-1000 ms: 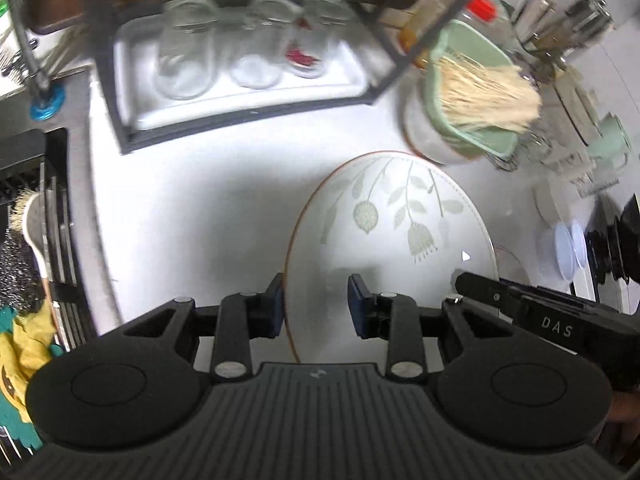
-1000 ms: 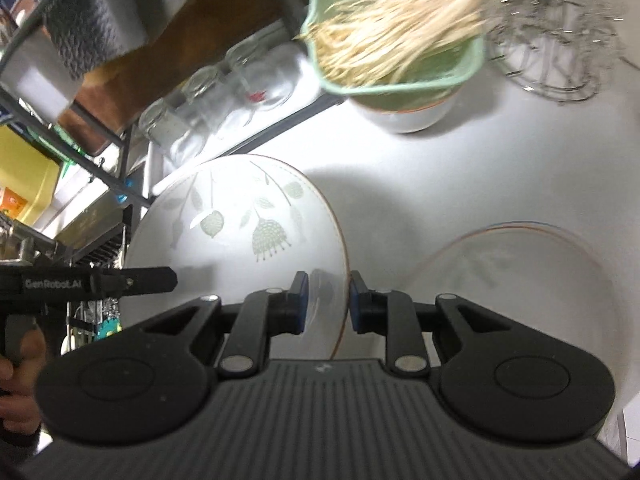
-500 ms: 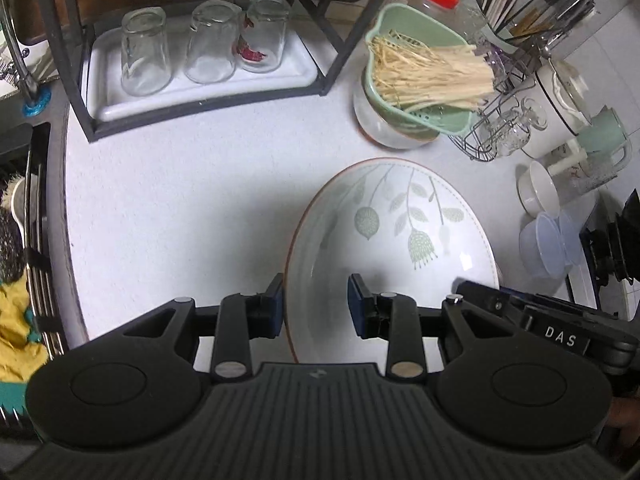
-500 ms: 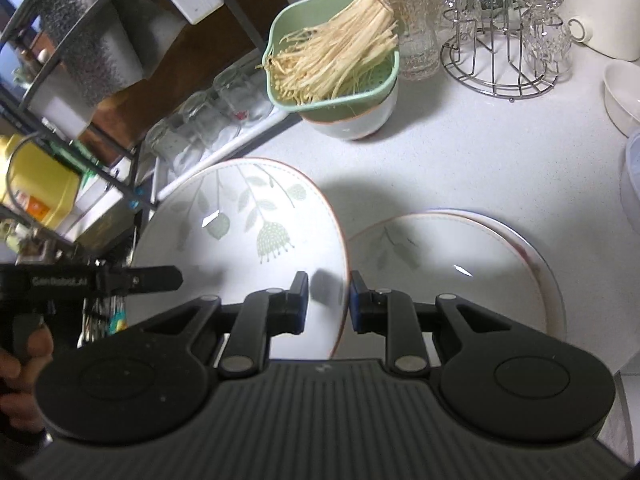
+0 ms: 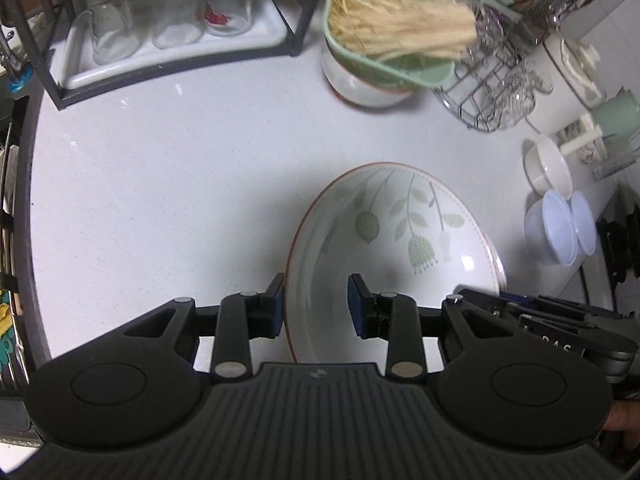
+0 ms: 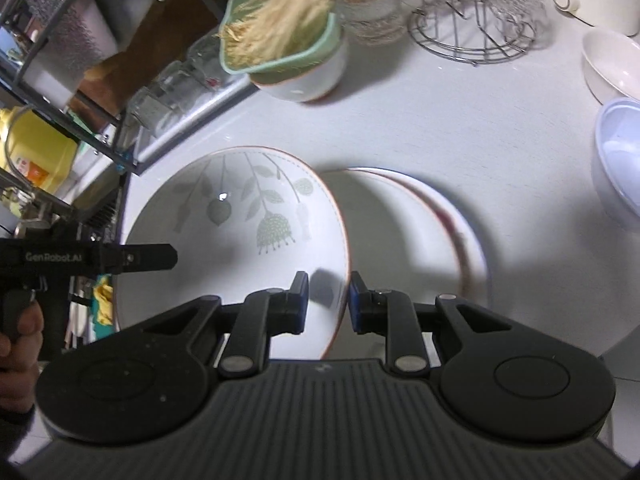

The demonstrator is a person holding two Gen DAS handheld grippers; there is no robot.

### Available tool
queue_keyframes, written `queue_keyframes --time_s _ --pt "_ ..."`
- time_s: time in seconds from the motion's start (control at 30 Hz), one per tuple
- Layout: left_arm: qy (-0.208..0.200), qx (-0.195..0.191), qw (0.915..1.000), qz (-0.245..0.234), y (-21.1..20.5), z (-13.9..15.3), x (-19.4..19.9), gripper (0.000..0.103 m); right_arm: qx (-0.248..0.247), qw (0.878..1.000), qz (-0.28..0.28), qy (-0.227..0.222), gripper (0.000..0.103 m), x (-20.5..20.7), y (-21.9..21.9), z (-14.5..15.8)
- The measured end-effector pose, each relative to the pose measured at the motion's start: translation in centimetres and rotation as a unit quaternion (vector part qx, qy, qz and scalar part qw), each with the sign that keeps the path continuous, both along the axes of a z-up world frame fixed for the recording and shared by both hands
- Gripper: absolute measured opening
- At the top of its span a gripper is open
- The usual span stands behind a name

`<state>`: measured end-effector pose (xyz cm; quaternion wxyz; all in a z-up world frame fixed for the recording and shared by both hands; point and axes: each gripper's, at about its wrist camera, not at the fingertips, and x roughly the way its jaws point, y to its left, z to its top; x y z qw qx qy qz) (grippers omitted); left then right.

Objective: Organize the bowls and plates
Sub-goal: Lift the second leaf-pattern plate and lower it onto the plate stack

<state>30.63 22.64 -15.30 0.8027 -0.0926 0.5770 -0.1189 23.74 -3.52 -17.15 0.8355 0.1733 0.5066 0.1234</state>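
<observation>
A white plate with a green leaf and flower print (image 5: 400, 248) hangs tilted over the white counter, gripped from both sides. My left gripper (image 5: 318, 304) is shut on its left rim, one pad outside and one inside. My right gripper (image 6: 328, 300) is shut on the opposite rim of the same floral plate (image 6: 240, 232). Just right of and below it, a stack of plates with red-brown rims (image 6: 424, 232) lies flat on the counter; the held plate overlaps its left part. In the left wrist view only the stack's edge (image 5: 499, 268) peeks out.
A green colander of enoki mushrooms on a white bowl (image 5: 384, 52) stands behind. Upturned glasses on a white tray (image 5: 172, 28) sit under a black rack. A wire glass holder (image 5: 492, 92), a small white bowl (image 6: 612, 64) and a bluish plastic bowl (image 6: 620, 160) crowd the right. The sink edge (image 5: 16, 240) runs along the left.
Both grippers have carried the floral plate sideways across the counter, toward the right in the left wrist view. It now overlaps the plate stack, which lay apart from it before.
</observation>
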Motion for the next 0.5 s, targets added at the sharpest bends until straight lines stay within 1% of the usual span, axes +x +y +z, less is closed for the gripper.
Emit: queue_keyframes --time_s 0.1,0.23,0.37,0.4,0.5 --pt "-0.003 0.02 0.9998 -0.006 -1.2 -0.5 -0.2 0.036 0.002 1.0 0.005 0.006 0.024 0.0 -0.7 -0.8" --pt "0.001 0.031 0.9995 -0.003 -2.0 -0.5 -0.2 0.036 0.003 1.0 0.016 0.012 0.024 -0.1 -1.4 -1.4" --pt "0.001 0.046 0.9988 -0.013 -2.9 -0.7 0.1 0.036 -0.005 1.0 0.026 0.012 0.024 -0.2 -1.4 -2.2" --pt "0.001 0.057 0.9983 -0.014 -3.3 -0.7 0.2 0.036 -0.002 1.0 0.021 0.017 0.024 -0.1 -1.6 -2.5" --pt "-0.018 0.086 0.9956 -0.033 -4.5 -0.3 0.1 0.036 0.001 1.0 0.025 0.016 0.024 -0.1 -1.7 -2.8"
